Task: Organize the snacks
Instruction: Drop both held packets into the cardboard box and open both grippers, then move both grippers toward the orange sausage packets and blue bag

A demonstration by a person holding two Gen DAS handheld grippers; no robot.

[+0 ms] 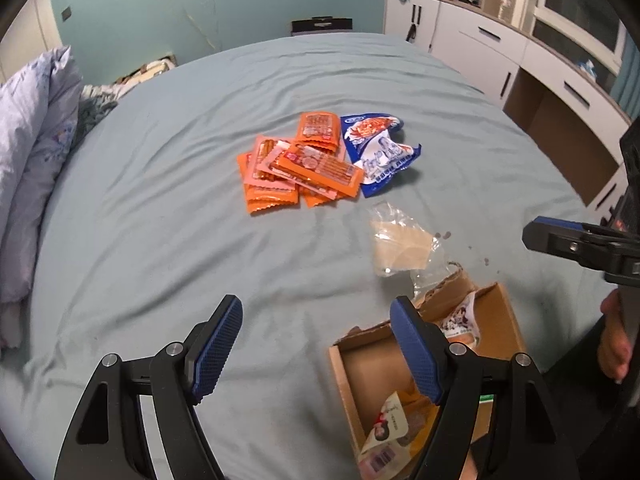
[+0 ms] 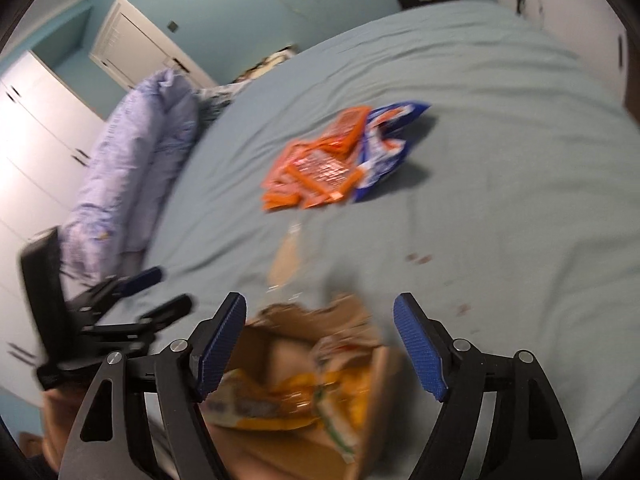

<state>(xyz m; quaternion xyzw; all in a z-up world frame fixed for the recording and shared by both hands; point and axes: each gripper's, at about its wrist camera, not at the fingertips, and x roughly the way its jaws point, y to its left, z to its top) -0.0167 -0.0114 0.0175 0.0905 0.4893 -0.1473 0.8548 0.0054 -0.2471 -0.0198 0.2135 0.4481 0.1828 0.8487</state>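
The right gripper hangs over the cardboard box at the bed's near edge, its jaws spread wide with nothing pinched between the blue pads; the box and the yellow snack packets in it lie below the gap, blurred. The left gripper is also wide open and empty, poised above bare sheet just left of the same box, in which a white packet shows. Beyond the box a clear plastic bag with something pale inside lies on the bed. Farther toward the bed's middle sits a heap of orange snack packets, touching a crumpled blue bag on its right. A pale quilt is bunched along the bed's left edge.
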